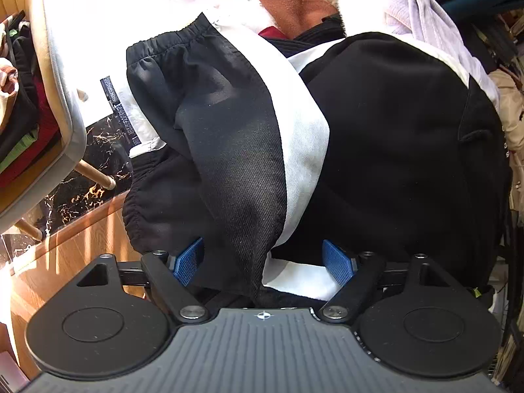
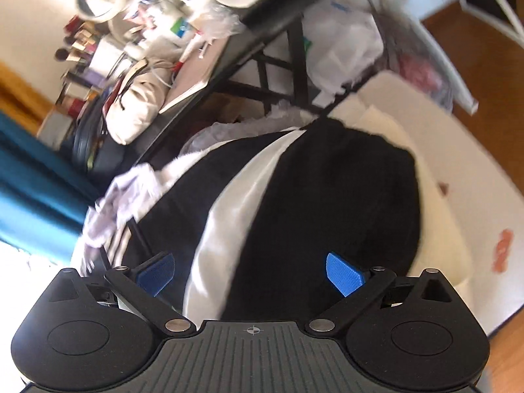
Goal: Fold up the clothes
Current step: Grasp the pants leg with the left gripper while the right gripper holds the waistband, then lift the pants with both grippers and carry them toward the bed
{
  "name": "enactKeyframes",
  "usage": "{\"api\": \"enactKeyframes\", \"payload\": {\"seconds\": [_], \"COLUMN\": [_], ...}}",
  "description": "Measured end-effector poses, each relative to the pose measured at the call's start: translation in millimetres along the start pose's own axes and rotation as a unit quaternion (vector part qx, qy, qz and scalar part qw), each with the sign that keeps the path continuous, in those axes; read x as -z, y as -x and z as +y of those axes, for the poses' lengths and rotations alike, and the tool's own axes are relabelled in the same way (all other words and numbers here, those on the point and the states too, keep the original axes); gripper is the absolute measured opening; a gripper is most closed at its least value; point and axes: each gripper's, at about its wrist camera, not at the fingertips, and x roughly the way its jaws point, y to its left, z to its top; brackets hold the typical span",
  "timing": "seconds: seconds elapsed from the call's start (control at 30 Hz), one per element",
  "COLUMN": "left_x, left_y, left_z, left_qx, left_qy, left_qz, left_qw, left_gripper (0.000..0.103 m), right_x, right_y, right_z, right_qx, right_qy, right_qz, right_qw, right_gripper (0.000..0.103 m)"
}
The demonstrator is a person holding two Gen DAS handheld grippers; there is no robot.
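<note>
The black-and-white garment (image 1: 294, 150) looks to be partway through its fold. Both tools are spread and gripping nothing, so I'd judge this a pause between one fold and the next grab.

Furthest left, off the work itself, a padded chair (image 1: 55, 75) stands on the floor with a stack of clothes (image 1: 19, 124) beside it. Next comes the gathered elastic waistband (image 1: 163, 42), then a black panel doubled over and draping down toward the left gripper (image 1: 265, 267). Its blue pads stand wide with cloth lying between them, but neither pad presses on it. A broad white stripe (image 1: 308, 150) runs beside that flap, and to the right is a large, smooth black area. The garment lies on a heap of other laundry, a rust-brown piece (image 1: 294, 6) and pale lilac cloth (image 1: 425, 23) showing behind it.

The right gripper (image 2: 250, 276) hovers over the same garment with its jaws wide; that view is blurred.

The next move probably needs a fresh hold on an edge or corner, taking one layer cleanly, since this soft cloth bunches easily.
</note>
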Motion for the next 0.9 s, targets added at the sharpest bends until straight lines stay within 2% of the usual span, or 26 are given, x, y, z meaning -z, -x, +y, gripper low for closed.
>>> {"api": "enactKeyframes", "payload": {"seconds": [0.1, 0.23, 0.3, 0.33, 0.37, 0.4, 0.47, 0.53, 0.57, 0.63, 0.7, 0.73, 0.77, 0.8, 0.83, 0.9], "left_x": [-1, 0, 1, 2, 3, 5, 11, 18, 20, 22, 21, 20, 19, 17, 16, 12], "left_y": [-12, -12, -9, -7, -7, -8, -10, -12, -14, -17, -22, -24, -26, -28, -31, -35], "left_z": [-7, -8, -6, -5, -4, -4, -3, -4, -5, -4, -2, -2, -2, -3, -4, -4], "left_qx": [-0.022, -0.021, 0.003, 0.018, 0.025, 0.03, 0.041, 0.055, 0.064, 0.076, 0.079, 0.074, 0.067, 0.06, 0.053, 0.04], "left_qy": [-0.002, -0.003, -0.011, -0.015, -0.018, -0.022, -0.031, -0.042, -0.046, -0.039, -0.029, -0.027, -0.026, -0.024, -0.022, -0.012], "left_qz": [0.01, 0.015, 0.008, 0.006, 0.006, 0.01, 0.02, 0.033, 0.04, 0.051, 0.062, 0.066, 0.069, 0.072, 0.075, 0.079], "left_qw": [0.9997, 0.9997, 0.9999, 0.9997, 0.9995, 0.9993, 0.9985, 0.9971, 0.9961, 0.995, 0.9945, 0.9947, 0.995, 0.9953, 0.9956, 0.996], "left_gripper": [0.081, 0.076, 0.051, 0.046, 0.039, 0.033, 0.029, 0.029, 0.029, 0.038, 0.06, 0.063, 0.066, 0.066, 0.067, 0.069], "right_x": [-9, -13, -8, -5, -1, 4, 16, 28, 35, 44, 48, 48, 46, 44, 42, 39], "right_y": [-29, -67, -71, -70, -68, -62, -47, -32, -24, -18, -23, -27, -30, -34, -38, -48], "right_z": [16, 24, 16, 9, 2, -8, -31, -54, -66, -91, -106, -107, -105, -101, -98, -95], "right_qx": [0.044, 0.102, 0.104, 0.099, 0.094, 0.097, 0.109, 0.12, 0.126, 0.118, 0.086, 0.087, 0.101, 0.12, 0.134, 0.141], "right_qy": [0.038, 0.057, 0.046, 0.038, 0.03, 0.014, -0.027, -0.067, -0.087, -0.135, -0.152, -0.147, -0.137, -0.125, -0.114, -0.113], "right_qz": [-0.004, 0.027, 0.034, 0.032, 0.03, 0.028, 0.025, 0.021, 0.019, 0.024, 0.04, 0.046, 0.046, 0.044, 0.041, 0.038], "right_qw": [0.998, 0.993, 0.993, 0.994, 0.995, 0.995, 0.993, 0.99, 0.988, 0.984, 0.984, 0.984, 0.984, 0.984, 0.984, 0.983], "right_gripper": [0.102, 0.102, 0.096, 0.085, 0.065, 0.056, 0.027, 0.01, 0.01, 0.011, 0.016, 0.025, 0.038, 0.046, 0.059, 0.064]}}
